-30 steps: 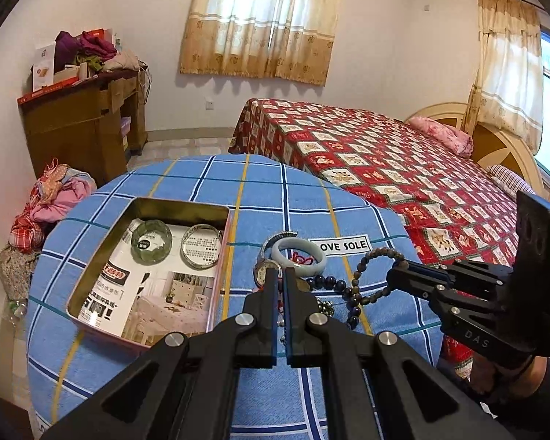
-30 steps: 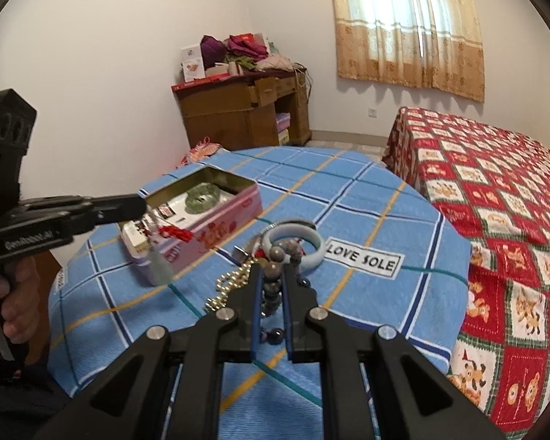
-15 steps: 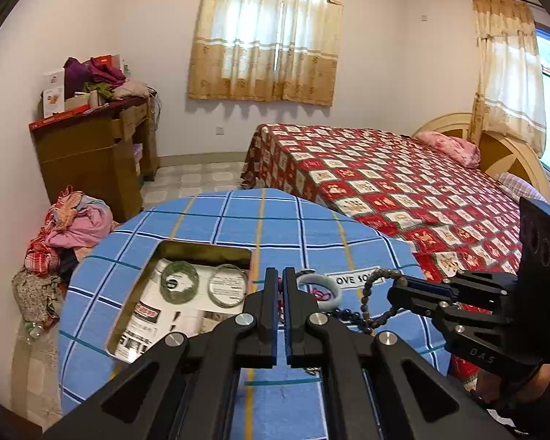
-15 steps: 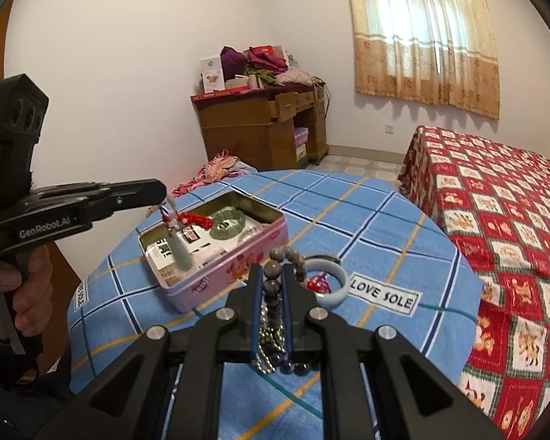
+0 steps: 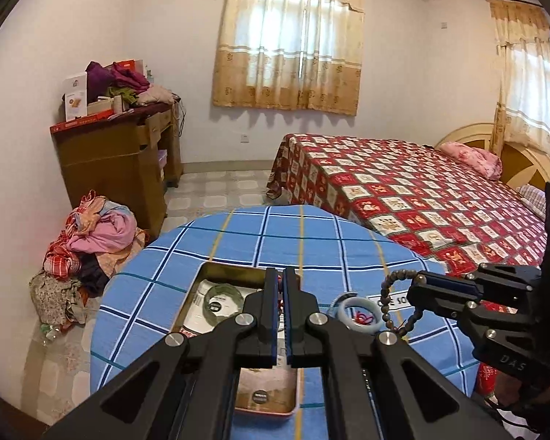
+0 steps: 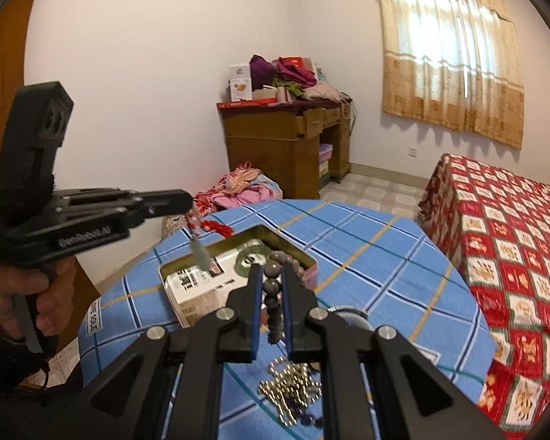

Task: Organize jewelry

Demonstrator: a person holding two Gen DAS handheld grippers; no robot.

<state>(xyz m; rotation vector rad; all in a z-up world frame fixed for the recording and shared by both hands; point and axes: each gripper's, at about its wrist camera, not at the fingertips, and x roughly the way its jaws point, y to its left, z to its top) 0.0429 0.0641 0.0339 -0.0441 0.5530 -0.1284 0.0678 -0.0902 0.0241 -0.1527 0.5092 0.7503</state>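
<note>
An open pink tin (image 5: 216,269) (image 6: 172,295) sits on the blue checked round table and holds a green bangle (image 5: 222,299) (image 6: 249,256). My left gripper (image 5: 280,286) (image 6: 189,201) is shut on a red-corded jade pendant (image 6: 201,253), which hangs above the tin. My right gripper (image 6: 271,278) (image 5: 416,289) is shut on a brown bead bracelet (image 6: 273,289) (image 5: 388,299), held above the table to the tin's right. A pale jade bangle (image 5: 359,319) and a gold bead chain (image 6: 289,388) lie on the table.
The round table (image 5: 304,234) (image 6: 366,249) has a drop at its edges. A bed with a red quilt (image 5: 403,190) stands to its right. A wooden desk (image 5: 117,161) and a pile of clothes (image 5: 91,234) are on the left.
Both grippers have risen from the table with their items. The left has carried the pendant over the tin; the right has lifted the bead bracelet and moved toward the tin.
</note>
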